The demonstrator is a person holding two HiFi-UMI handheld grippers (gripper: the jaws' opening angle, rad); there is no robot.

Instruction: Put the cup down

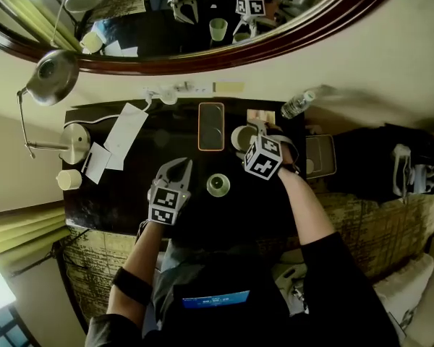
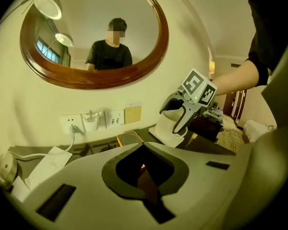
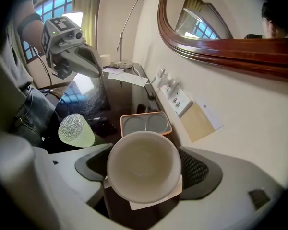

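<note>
A white cup [image 3: 143, 164] stands upright on a white paper coaster [image 3: 156, 200] at the back of the dark table [image 1: 130, 194]. My right gripper [image 3: 144, 170] is closed around it, a pad touching each side of the rim. From above, the cup [image 1: 239, 137] sits just ahead of the right gripper [image 1: 253, 134]. The left gripper view shows the cup [image 2: 169, 123] resting on the coaster [image 2: 169, 139] inside the right gripper [image 2: 181, 115]. My left gripper [image 1: 175, 172] hovers over the table's front left, shut and empty [image 2: 145, 174].
A pale green cup [image 1: 218, 185] stands upside down between the grippers. An orange-rimmed tray [image 1: 210, 126] lies left of the white cup. Papers [image 1: 123, 132], a desk lamp [image 1: 54, 71], a bottle [image 1: 296, 105] and wall sockets [image 2: 91, 121] line the back. A round mirror [image 1: 202, 56] hangs above.
</note>
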